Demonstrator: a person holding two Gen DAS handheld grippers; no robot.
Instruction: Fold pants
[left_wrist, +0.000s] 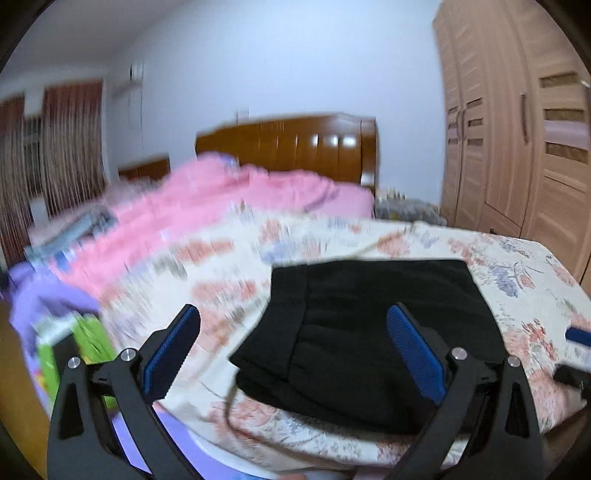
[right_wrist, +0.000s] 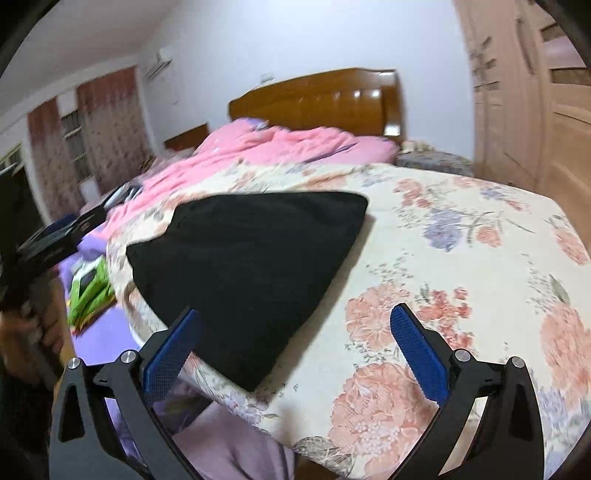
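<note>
While both grippers hang above the near end of the bed (right_wrist: 461, 229), the one pair of black pants (left_wrist: 369, 332) lies folded into a compact stack on the floral bedspread (left_wrist: 517, 266), close to the bed's near edge. The left gripper (left_wrist: 293, 314) has its two blue-padded fingers (left_wrist: 171, 354) spread wide and released, holding nothing; in its view the pants sit between and just beyond the fingertips, nearer the right one. The right gripper (right_wrist: 293, 317) is likewise spread wide and empty, with the pants ahead and toward its left finger. In the right wrist view a hand (right_wrist: 33, 325) grips the left tool's handle at the left border. To the right of the pants the bedspread is bare and flat out to the bed's corner. A rumpled pink quilt (right_wrist: 266, 147) fills the far side before the wooden headboard (right_wrist: 321, 99), and a wardrobe (left_wrist: 517, 129) stands to the right. A green box (right_wrist: 88, 288) lies on purple fabric (right_wrist: 107, 332) to the left.
</note>
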